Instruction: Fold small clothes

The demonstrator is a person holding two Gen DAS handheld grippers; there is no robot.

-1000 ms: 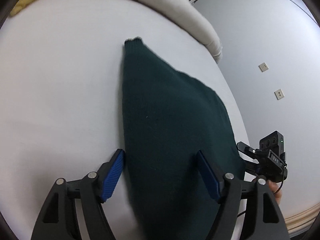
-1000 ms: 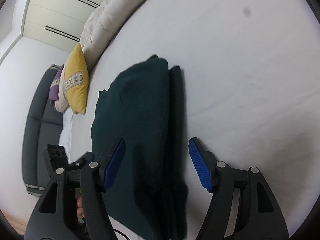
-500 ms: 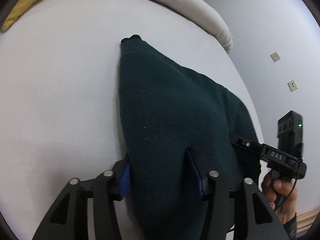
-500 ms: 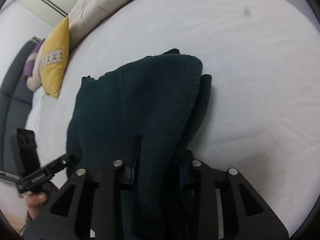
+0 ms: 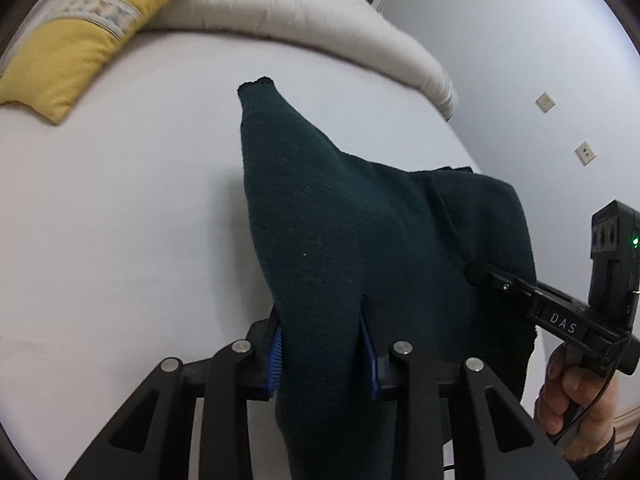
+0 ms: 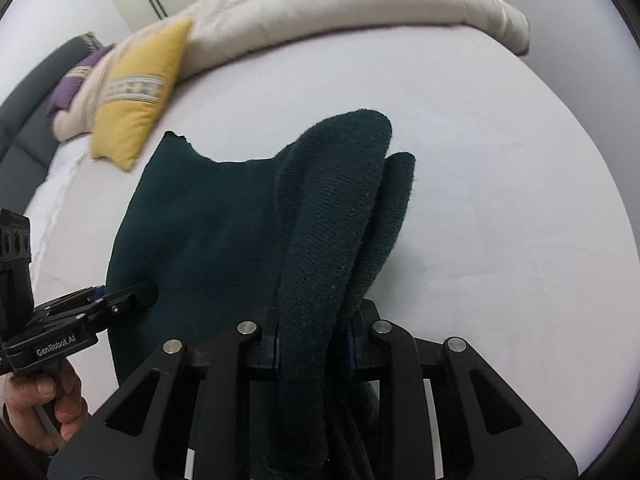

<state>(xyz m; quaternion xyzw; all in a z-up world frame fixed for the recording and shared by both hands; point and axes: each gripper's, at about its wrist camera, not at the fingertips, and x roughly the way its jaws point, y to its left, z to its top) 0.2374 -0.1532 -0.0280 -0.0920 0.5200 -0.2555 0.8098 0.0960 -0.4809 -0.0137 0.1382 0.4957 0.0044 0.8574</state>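
A dark green knitted garment (image 5: 352,236) hangs lifted over the white bed, held at its near edge by both grippers. My left gripper (image 5: 323,350) is shut on one bunched corner of it. My right gripper (image 6: 313,342) is shut on the other corner, where the knit (image 6: 332,216) folds into thick layers. In the left wrist view the right gripper (image 5: 480,274) grips the cloth at the right. In the right wrist view the left gripper (image 6: 136,294) grips it at the left. The far edge of the garment trails toward the bed.
The white bed sheet (image 5: 120,220) spreads below. A yellow cushion (image 5: 76,44) and a rolled cream duvet (image 5: 320,24) lie at the far side. A purple cushion (image 6: 68,88) and a grey sofa (image 6: 24,120) are at the left. A wall with sockets (image 5: 584,152) is at the right.
Both grippers went from open around the garment's near edge to shut on it, then raised it off the bed, so the cushion and duvet came into view.
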